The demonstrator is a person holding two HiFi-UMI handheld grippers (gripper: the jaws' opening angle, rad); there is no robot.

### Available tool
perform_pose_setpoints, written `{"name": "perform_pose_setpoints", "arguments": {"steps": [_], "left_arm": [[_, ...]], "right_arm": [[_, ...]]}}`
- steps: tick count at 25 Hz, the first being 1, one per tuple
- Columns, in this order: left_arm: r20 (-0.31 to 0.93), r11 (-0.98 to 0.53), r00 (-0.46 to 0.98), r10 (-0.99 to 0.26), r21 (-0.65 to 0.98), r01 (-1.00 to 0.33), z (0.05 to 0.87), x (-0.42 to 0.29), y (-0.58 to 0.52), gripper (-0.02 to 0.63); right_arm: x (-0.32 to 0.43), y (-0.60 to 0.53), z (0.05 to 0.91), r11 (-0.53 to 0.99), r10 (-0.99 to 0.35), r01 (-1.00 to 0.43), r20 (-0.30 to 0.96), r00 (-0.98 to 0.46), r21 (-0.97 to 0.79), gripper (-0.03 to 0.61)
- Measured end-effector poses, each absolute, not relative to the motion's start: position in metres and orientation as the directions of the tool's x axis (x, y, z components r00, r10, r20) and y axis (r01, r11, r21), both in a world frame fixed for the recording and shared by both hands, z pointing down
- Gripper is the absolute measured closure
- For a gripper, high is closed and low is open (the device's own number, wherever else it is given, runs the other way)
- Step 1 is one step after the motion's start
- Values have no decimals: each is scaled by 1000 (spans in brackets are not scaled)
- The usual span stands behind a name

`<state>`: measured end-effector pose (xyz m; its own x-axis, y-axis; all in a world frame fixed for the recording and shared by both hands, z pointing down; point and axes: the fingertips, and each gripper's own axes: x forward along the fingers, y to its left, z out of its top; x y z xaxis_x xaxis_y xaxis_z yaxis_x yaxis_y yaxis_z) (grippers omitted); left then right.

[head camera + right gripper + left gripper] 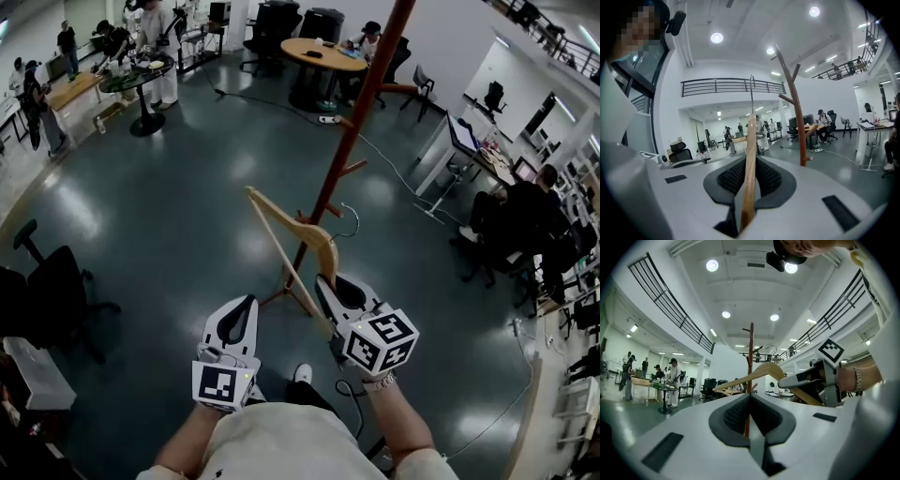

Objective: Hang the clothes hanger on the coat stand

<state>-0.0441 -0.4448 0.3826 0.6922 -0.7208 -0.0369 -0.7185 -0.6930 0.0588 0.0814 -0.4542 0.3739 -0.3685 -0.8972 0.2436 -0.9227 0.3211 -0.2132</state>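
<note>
The coat stand [354,127] is a red-brown pole with short pegs, rising just beyond my grippers. I hold a wooden clothes hanger [284,239] in front of its lower part, with the wire hook [350,223] close to the pole on its right. My right gripper [327,283] is shut on one arm of the hanger. In the right gripper view the wooden arm [749,159] runs up between the jaws, and the coat stand [794,110] is to the right. My left gripper [245,306] is shut on nothing, left of the hanger. The left gripper view shows the hanger [759,373] and the right gripper [813,378].
The floor around the stand is shiny dark grey. A black office chair [52,295] stands at the left, a round wooden table [323,54] far behind the stand, and desks with seated people [525,220] at the right. A cable [394,173] crosses the floor.
</note>
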Motion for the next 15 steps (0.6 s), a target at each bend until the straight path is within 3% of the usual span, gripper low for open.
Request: {"name": "perform_pose_setpoints", "arguments": {"steps": [3, 8, 15], "left_arm": [[-66, -681, 678, -732, 107, -725, 383, -40, -458, 601], [16, -677, 679, -734, 64, -733, 395, -5, -481, 601], [12, -600, 601, -799, 54, -799, 393, 36, -530, 601]], "right_arm": [[99, -486, 364, 322, -896, -921, 244, -372, -221, 511], [155, -547, 344, 325, -897, -916, 230, -378, -237, 511], [206, -622, 361, 363, -862, -904, 286, -418, -226, 511]]}}
